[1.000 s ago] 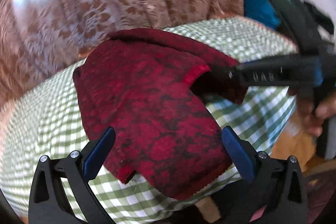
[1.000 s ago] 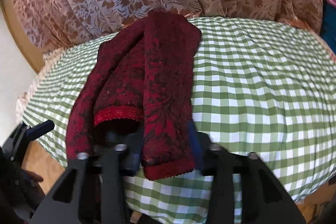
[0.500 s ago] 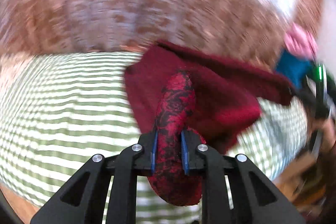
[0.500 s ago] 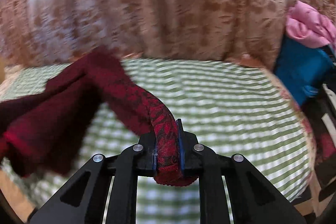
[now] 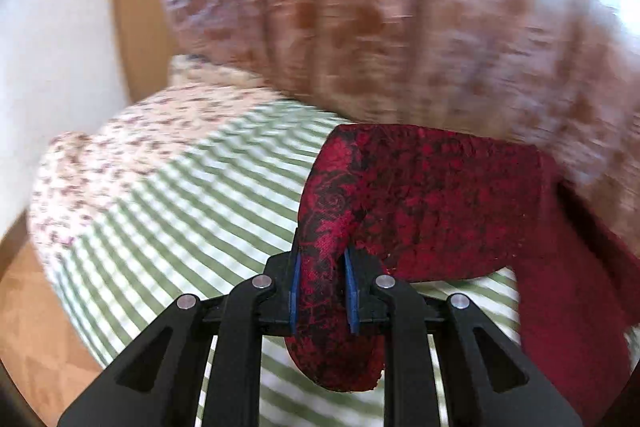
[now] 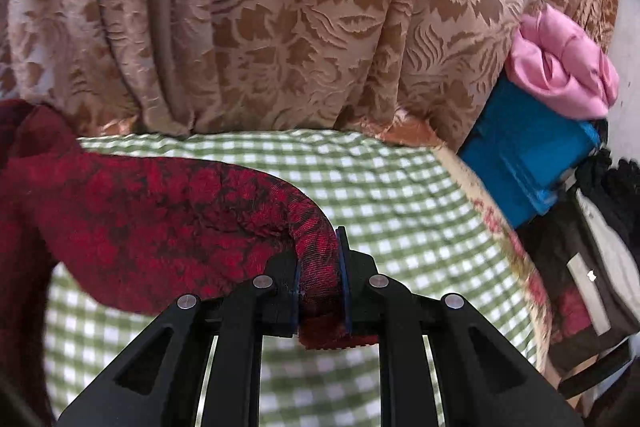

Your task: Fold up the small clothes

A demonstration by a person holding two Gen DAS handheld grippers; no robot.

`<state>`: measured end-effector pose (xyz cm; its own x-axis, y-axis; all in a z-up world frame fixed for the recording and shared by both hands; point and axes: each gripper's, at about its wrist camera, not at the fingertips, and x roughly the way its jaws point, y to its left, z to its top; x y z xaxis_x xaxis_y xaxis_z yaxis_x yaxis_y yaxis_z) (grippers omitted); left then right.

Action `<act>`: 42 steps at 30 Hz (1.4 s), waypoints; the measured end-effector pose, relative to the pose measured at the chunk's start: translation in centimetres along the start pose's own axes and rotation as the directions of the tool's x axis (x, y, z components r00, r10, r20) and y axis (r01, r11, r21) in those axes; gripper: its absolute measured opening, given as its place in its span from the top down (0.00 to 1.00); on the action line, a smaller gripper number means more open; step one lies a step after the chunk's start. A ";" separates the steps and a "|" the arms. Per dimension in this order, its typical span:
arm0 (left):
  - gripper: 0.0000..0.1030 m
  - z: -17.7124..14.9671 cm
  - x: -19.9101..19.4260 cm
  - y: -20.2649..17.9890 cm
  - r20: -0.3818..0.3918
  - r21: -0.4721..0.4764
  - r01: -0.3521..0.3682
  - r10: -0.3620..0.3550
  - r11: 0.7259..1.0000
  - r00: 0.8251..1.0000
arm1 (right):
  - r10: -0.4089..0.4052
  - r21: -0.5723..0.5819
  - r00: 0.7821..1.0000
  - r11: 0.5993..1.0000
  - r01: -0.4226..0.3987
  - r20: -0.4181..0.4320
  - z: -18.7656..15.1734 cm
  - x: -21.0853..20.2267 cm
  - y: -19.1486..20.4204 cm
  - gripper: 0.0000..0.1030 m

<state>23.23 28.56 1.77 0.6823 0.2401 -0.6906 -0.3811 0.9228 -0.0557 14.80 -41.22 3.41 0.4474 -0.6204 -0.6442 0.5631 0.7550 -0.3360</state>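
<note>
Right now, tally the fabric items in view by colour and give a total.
Red: 1, garment, held by both grippers
Pink: 1, cloth
Green check: 1, tablecloth
Brown: 1, curtain
Total: 4

Between matt black plastic fingers (image 6: 280, 291), the red garment (image 6: 160, 219) looks fuzzy knit; beneath, smooth woven checked tablecloth (image 6: 400, 203).

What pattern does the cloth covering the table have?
Green and white checks on the tablecloth, clearest in the right wrist view.
</note>
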 end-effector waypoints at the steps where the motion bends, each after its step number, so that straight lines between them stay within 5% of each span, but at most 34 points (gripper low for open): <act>1: 0.74 0.9 2.0 0.9 -0.039 -0.030 -0.029 0.028 0.999 0.999 | -0.012 -0.003 1.000 1.000 0.012 -0.009 0.4 0.3 0.2 0.87; 3: 0.56 1.7 4.1 1.7 -0.087 -0.068 -0.077 0.071 0.995 0.994 | -0.023 0.013 0.999 1.000 0.023 -0.033 1.4 1.4 0.4 0.87; 4: 0.33 1.8 4.7 1.9 -0.090 -0.077 -0.111 0.104 0.991 0.991 | -0.012 0.032 0.998 0.999 0.014 -0.054 2.0 2.0 0.3 0.83; 5: 0.30 1.7 4.7 1.7 -0.082 -0.074 -0.081 0.075 0.994 0.994 | 0.002 0.046 0.998 0.999 0.001 -0.070 2.4 2.4 0.2 0.77; 7: 0.27 1.0 3.9 1.2 -0.049 -0.054 -0.036 0.034 0.998 0.998 | 0.015 0.078 0.997 0.997 -0.009 -0.072 2.7 2.4 -0.3 0.36; 8: 0.26 0.5 3.4 0.7 -0.041 -0.037 -0.015 0.013 0.999 0.999 | 0.011 0.099 0.999 0.995 -0.006 -0.047 2.6 2.0 -0.7 0.28; 12: 0.23 -3.8 1.2 -3.3 -0.109 0.036 0.250 -0.245 0.967 0.963 | 0.027 0.142 1.000 0.989 -0.027 -0.003 1.2 0.3 -1.9 0.17; 15: 0.23 -7.9 0.1 -7.1 -0.227 0.055 0.442 -0.420 0.895 0.879 | 0.078 0.162 0.997 0.984 -0.079 0.012 -1.4 -1.8 -2.4 0.17; 17: 0.23 -11.8 -0.3 -10.1 -0.334 0.032 0.566 -0.525 0.824 0.783 | 0.129 0.178 0.991 0.975 -0.132 0.032 -3.5 -3.8 -2.7 0.17; 18: 0.23 -13.0 -0.4 -10.8 -0.362 0.016 0.591 -0.547 0.806 0.755 | 0.157 0.183 0.987 0.970 -0.161 0.039 -4.4 -4.6 -2.7 0.15; 19: 0.23 -14.9 -0.2 -12.3 -0.419 -0.036 0.638 -0.591 0.770 0.690 | 0.195 0.182 0.980 0.963 -0.199 0.042 -5.5 -5.7 -2.6 0.15; 20: 0.23 -16.4 -0.4 -13.2 -0.444 -0.065 0.652 -0.607 0.755 0.659 | 0.224 0.178 0.974 0.957 -0.228 0.042 -6.3 -6.4 -2.4 0.15; 23: 0.26 -19.8 -0.7 -15.5 -0.470 -0.118 0.662 -0.629 0.740 0.619 | 0.336 0.151 0.942 0.930 -0.335 0.022 -9.2 -8.4 -1.1 0.15; 24: 0.41 -20.4 -0.8 -16.3 -0.461 -0.115 0.657 -0.626 0.745 0.630 | 0.357 0.147 0.934 0.923 -0.355 0.014 -9.7 -8.6 -0.8 0.15; 25: 0.80 -20.6 -1.1 -16.9 -0.460 -0.096 0.663 -0.624 0.742 0.632 | 0.390 0.143 0.921 0.911 -0.386 -0.002 -10.7 -9.0 -0.2 0.15; 26: 0.84 -20.9 -1.7 -17.4 -0.468 -0.076 0.675 -0.624 0.734 0.626 | 0.417 0.140 0.909 0.901 -0.411 -0.019 -11.4 -9.3 0.4 0.15; 28: 0.86 -19.9 -2.6 -16.9 -0.435 -0.050 0.669 -0.619 0.741 0.653 | 0.473 0.139 0.880 0.875 -0.463 -0.046 -12.7 -9.8 1.7 0.15; 32: 0.87 -15.7 -4.8 -12.9 -0.318 0.038 0.607 -0.566 0.794 0.760 | 0.576 0.128 0.812 0.816 -0.564 -0.095 -14.6 -10.6 4.4 0.15; 37: 0.93 -11.0 -4.8 -6.8 -0.190 0.112 0.408 -0.384 0.906 0.904 | 0.722 0.139 0.670 0.691 -0.709 -0.171 -16.4 -11.2 9.3 0.16; 40: 1.00 -10.2 -3.8 -4.0 -0.147 0.139 0.287 -0.266 0.948 0.953 | 0.778 0.164 0.597 0.626 -0.762 -0.197 -16.6 -11.2 12.4 0.16; 42: 1.00 -10.6 -3.3 -3.3 -0.163 0.125 0.290 -0.269 0.949 0.949 | 0.802 0.182 0.552 0.592 -0.785 -0.229 -16.6 -10.9 15.1 0.16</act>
<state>15.65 21.53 -3.45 0.6486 -0.0695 -0.7579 -0.0858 0.9828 -0.1636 6.88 -19.57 -6.08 0.5392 0.3120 -0.7823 0.1083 0.8955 0.4318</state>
